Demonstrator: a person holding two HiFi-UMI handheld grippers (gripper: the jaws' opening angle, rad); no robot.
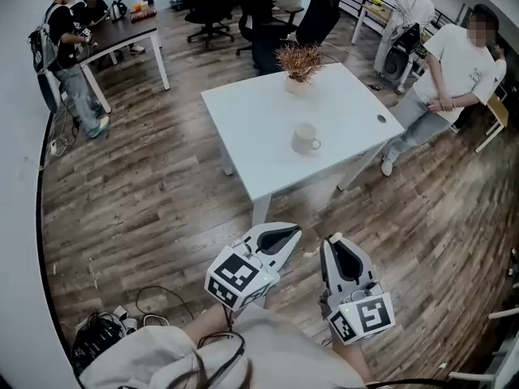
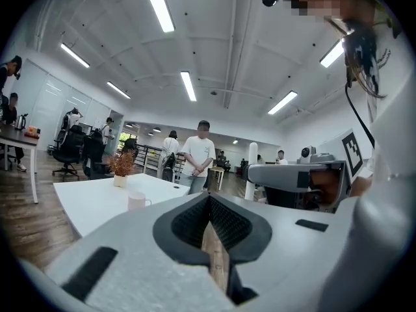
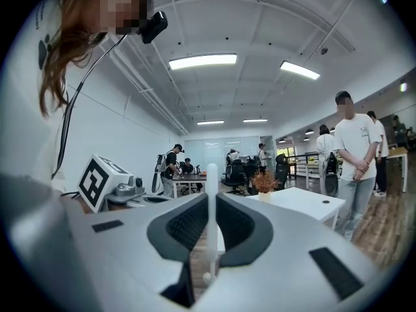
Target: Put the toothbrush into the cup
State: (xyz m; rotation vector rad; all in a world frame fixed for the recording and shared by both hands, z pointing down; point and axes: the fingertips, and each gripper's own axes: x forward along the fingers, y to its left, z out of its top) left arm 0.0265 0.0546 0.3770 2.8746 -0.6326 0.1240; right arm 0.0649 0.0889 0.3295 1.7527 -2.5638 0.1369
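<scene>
Left tongs (image 2: pixel 209 203): pressed together on nothing. You hold them low in front of your body, well short of the worktop (image 1: pixel 251 120).
Worktop: white, ahead of you. It carries the cup (image 1: pixel 306 138) and a dried plant (image 1: pixel 298 61).
Cup: upright near the worktop's middle, with no toothbrush in it.
Right tongs (image 3: pixel 211 197): pinching the toothbrush (image 3: pixel 210 174), just beside the left tongs.
Toothbrush: a thin white stick, upright between the pads, with its end past the tips. It is well apart from the cup.
Done: the pick-up, judging by the grip.
Left: carry the toothbrush over the cup, lower it in and release.
</scene>
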